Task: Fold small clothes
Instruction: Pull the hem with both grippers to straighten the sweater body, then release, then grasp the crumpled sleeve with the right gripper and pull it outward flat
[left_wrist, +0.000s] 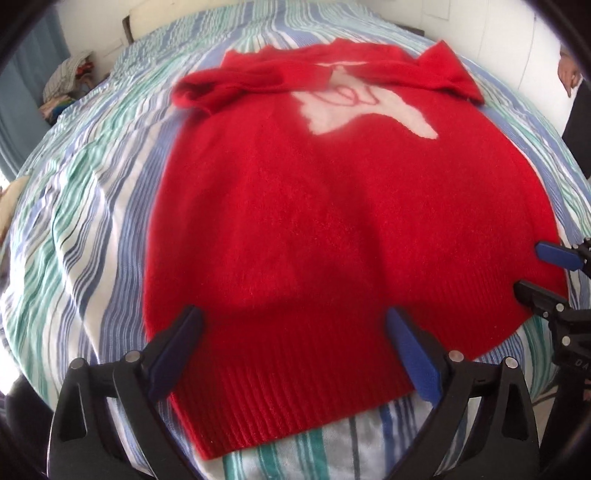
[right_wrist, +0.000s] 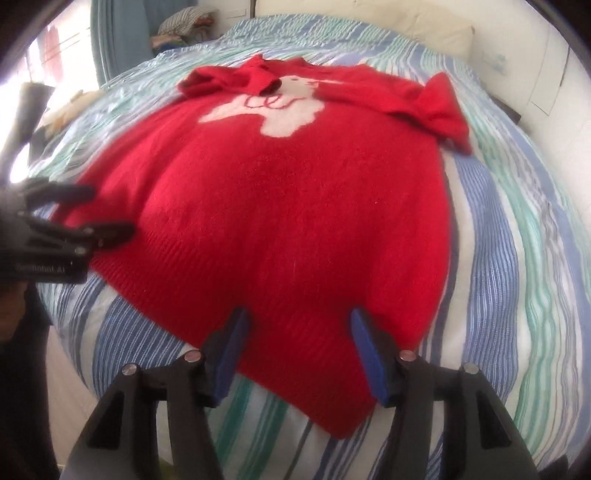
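Note:
A red knitted sweater (left_wrist: 332, 221) (right_wrist: 295, 203) with a white figure (left_wrist: 354, 107) (right_wrist: 273, 110) on its chest lies flat on a striped bedspread (left_wrist: 92, 221) (right_wrist: 498, 240). Both sleeves (left_wrist: 229, 81) (right_wrist: 439, 107) are folded in across the top. The ribbed hem is nearest to me. My left gripper (left_wrist: 293, 314) (right_wrist: 110, 210) hovers open over the hem's left part, nothing pinched between its blue pads. Over the hem's right part my right gripper (right_wrist: 299, 314) (left_wrist: 532, 268) stands open, narrower than the left, with the cloth below its fingers.
A pile of clothes (left_wrist: 66, 81) (right_wrist: 184, 26) sits beyond the bed's far left corner by a blue curtain (right_wrist: 118, 37). A person's hand (left_wrist: 567, 70) shows at the right edge. White wall runs along the bed's far and right sides.

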